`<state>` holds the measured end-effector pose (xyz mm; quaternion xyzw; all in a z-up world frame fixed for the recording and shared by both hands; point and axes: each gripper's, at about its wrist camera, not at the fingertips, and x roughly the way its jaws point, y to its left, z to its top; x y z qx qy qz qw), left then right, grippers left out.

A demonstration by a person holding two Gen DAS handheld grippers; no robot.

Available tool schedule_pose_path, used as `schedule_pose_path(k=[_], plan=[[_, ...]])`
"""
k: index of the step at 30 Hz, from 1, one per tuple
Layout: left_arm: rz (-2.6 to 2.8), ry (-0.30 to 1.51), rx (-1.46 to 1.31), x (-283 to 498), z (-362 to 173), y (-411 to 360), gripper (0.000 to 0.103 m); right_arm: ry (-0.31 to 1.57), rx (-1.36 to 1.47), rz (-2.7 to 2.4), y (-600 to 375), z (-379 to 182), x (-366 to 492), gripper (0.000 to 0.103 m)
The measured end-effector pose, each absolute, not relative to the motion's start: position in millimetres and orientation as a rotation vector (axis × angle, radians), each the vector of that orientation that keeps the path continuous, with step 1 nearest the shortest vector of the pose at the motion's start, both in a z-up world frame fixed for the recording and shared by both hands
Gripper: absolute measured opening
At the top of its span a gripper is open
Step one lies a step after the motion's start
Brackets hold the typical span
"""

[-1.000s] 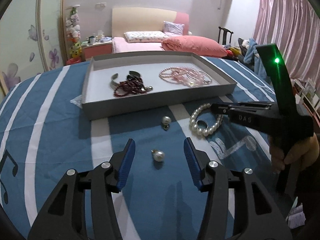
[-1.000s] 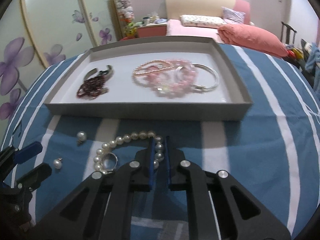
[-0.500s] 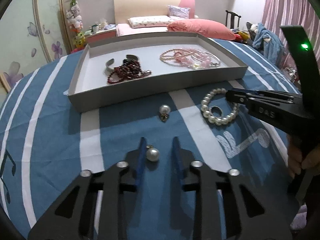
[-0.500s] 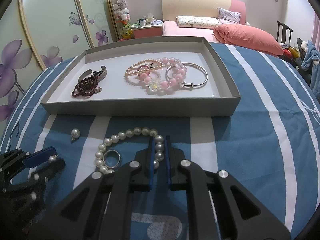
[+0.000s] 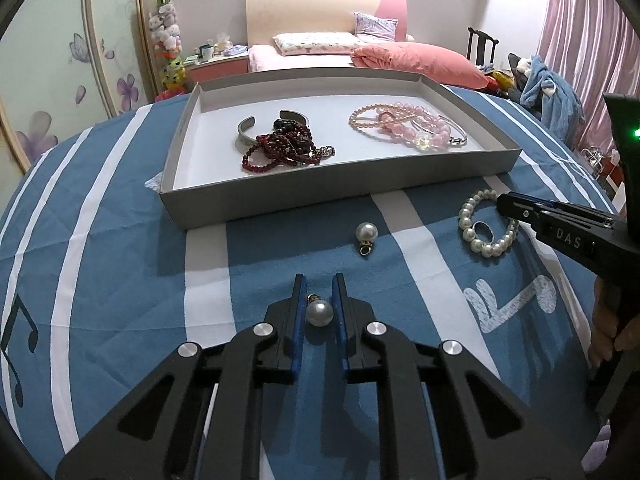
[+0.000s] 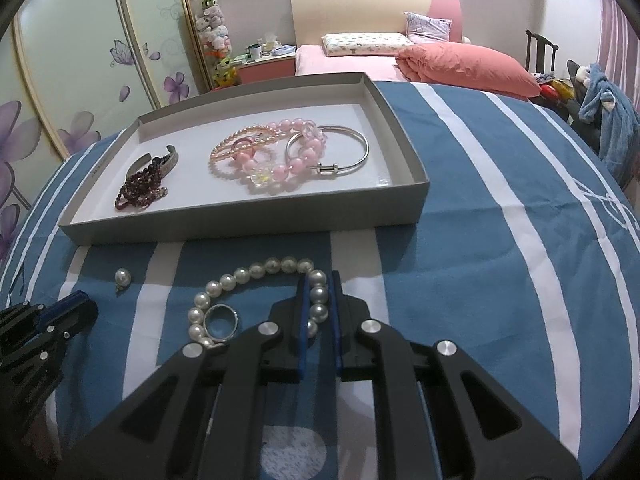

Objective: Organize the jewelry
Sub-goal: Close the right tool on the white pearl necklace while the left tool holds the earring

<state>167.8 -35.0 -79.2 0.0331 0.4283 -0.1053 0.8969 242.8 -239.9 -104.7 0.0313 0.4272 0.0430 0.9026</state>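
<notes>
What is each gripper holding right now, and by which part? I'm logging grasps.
Left gripper: pearl earring, pinched across the pearl. Right gripper: pearl bracelet, gripped on its right-side beads.

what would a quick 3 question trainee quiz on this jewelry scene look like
1. True or false: the left gripper has its fingers around a pearl earring.
2. What is the right gripper closed on?
3. The silver ring lies: A in the tray, B inside the pearl bracelet loop, C off the cloth.

Key: 1 true. 2 the pearl bracelet. 3 B.
</notes>
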Motion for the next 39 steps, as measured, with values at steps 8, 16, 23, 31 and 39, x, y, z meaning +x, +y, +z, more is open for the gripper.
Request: schedule_pose_path(k=[8, 16, 23, 31, 39], plan=[[-0.22, 0.888, 0.063, 168.0, -79.0, -35.0, 0.014, 0.884, 0.062, 0.088, -240.6, -105.2, 243.0, 0.011], [-0.217, 0.889, 0.051, 168.6, -79.0, -34.9, 0.014, 0.883, 0.07, 0.092, -241.3, -105.6, 243.0, 0.011], [-0.189, 0.89, -0.005, 173.6, -79.2, -28.7, 0.014, 0.884, 0.062, 0.091, -239.2, -105.6, 242.1, 0.011], [-0.195, 0.891, -0.044, 173.6, -79.0, -23.6, 0.015, 0.884, 0.067, 0.094, -239.2, -105.4, 242.0, 0.011], [-0.198, 0.891, -0.051, 173.3, -79.2, -23.2, 0.015, 0.884, 0.082, 0.101, -241.2, -105.4, 240.9, 0.011]])
